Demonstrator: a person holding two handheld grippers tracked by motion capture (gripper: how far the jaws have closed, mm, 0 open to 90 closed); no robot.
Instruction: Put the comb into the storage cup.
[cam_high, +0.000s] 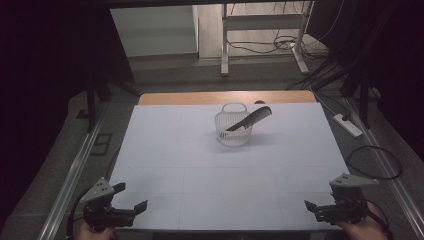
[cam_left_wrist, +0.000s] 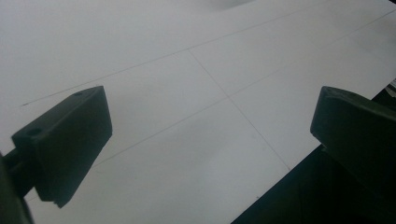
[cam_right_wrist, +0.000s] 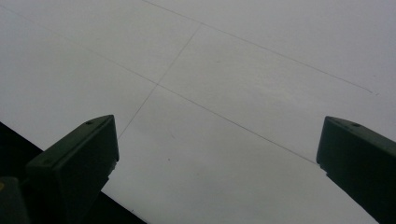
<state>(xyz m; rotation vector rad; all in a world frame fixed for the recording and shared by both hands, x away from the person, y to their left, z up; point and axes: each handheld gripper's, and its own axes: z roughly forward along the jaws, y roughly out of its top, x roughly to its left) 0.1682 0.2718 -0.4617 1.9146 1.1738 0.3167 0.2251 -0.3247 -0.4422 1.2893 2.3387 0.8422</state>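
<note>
White sheet (cam_high: 200, 170) covers most of the table, with a strip of bare wood (cam_high: 200, 98) showing along the far edge. Dark floor and metal rails run down both sides, and a desk frame (cam_high: 260, 35) with cables stands behind. Faint grid lines cross the sheet. Wide bare room on the near half, from the left corner across to the right corner.

Count: two grippers, one basket, one comb, one power strip (cam_high: 347, 125) off the right edge of the table.

Left gripper (cam_high: 131, 197) sits at the near left corner, held in a hand (cam_high: 90, 231), jaws spread wide and gripping nothing. In the left gripper view (cam_left_wrist: 210, 135) the jaws stand far apart over bare sheet, with the near table edge cutting across at lower right.

White basket (cam_high: 233, 130) stands at the centre of the far half, well apart from both grippers. Black comb (cam_high: 250, 119) rests inside it, tilted, its upper end sticking out over the rim toward the right.

Right gripper (cam_high: 311, 209) sits at the near right corner, a hand (cam_high: 362, 227) behind it, jaws spread wide, gripping nothing. In the right gripper view (cam_right_wrist: 217, 154) the jaws are far apart over bare sheet, table edge at lower left. The basket lies forward and to the left of this gripper, forward and to the right of the left one.
</note>
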